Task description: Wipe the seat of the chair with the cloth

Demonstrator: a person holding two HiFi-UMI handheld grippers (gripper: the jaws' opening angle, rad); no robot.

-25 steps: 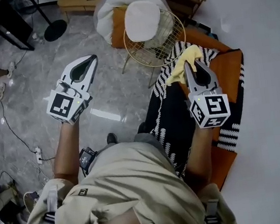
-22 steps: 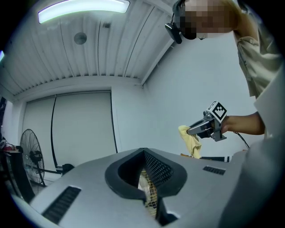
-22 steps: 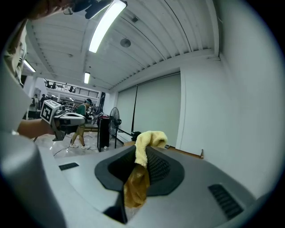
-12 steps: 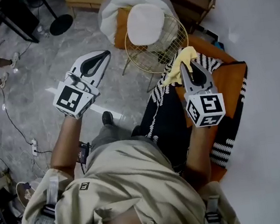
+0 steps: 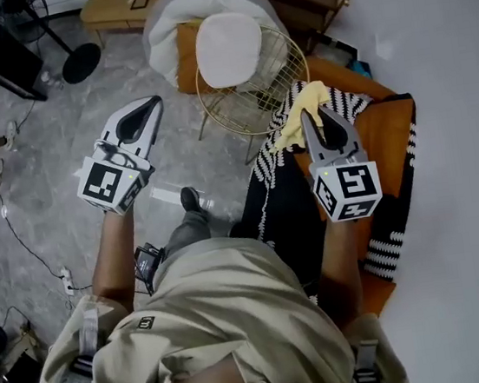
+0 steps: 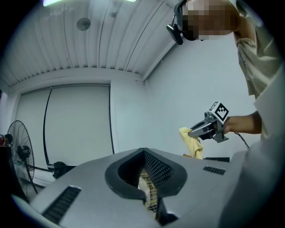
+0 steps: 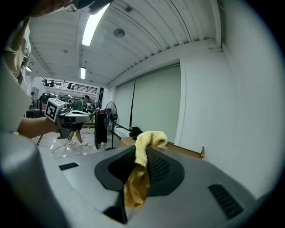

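Not yet wiping: clenched on cloth (image 5: 307, 101) with right claw (image 5: 318, 120), just beside chair (image 5: 255, 98); closed empty at left claw (image 5: 147, 111), clear of chair. Remaining: reach seat (image 5: 228, 49), wipe fully.

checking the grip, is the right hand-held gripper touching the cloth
Touching. In the right gripper view the right hand-held gripper has its jaws pinched on the cloth.

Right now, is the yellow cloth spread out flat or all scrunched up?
Scrunched up. The cloth hangs in a bunched wad from the right gripper, whose fingers are shut on it.
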